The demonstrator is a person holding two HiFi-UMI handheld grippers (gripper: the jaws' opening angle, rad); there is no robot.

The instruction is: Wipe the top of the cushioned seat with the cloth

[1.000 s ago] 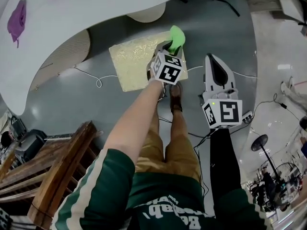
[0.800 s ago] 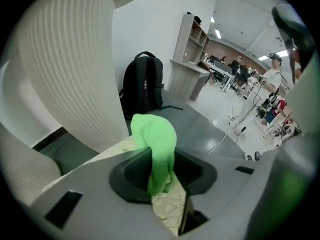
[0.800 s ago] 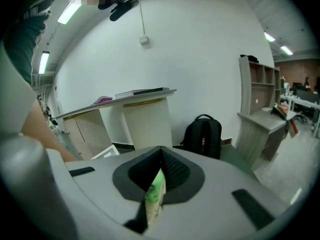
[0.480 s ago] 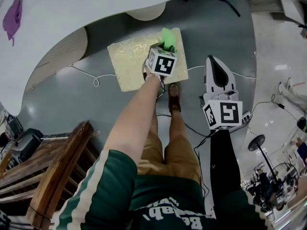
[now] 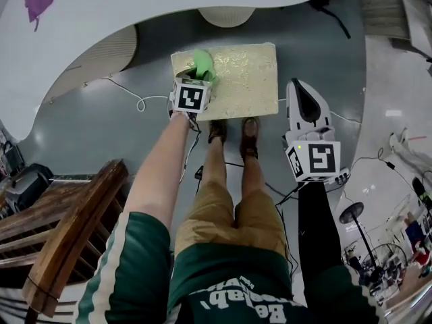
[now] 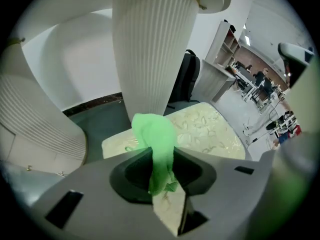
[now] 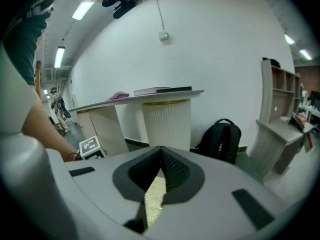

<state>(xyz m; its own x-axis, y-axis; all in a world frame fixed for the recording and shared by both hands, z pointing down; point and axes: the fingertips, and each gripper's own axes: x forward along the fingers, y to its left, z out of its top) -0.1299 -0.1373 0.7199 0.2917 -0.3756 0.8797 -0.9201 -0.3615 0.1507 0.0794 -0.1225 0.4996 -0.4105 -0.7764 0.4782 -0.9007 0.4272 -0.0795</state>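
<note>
Left gripper (image 6: 162,179) pinching green cloth (image 6: 156,134). Cloth bunched upright over far-left part of cushioned seat (image 5: 246,79). Seat flat on floor (image 5: 121,133), just near side of white ribbed desk pedestal (image 6: 150,49). Right gripper (image 7: 159,159) pressed together, nothing in it, held right of seat, apart from it.

Green cloth (image 5: 202,63), bunched (pinched in the left gripper (image 5: 197,79)), over the left part of the pale gold-patterned cushioned seat (image 5: 246,79).
</note>
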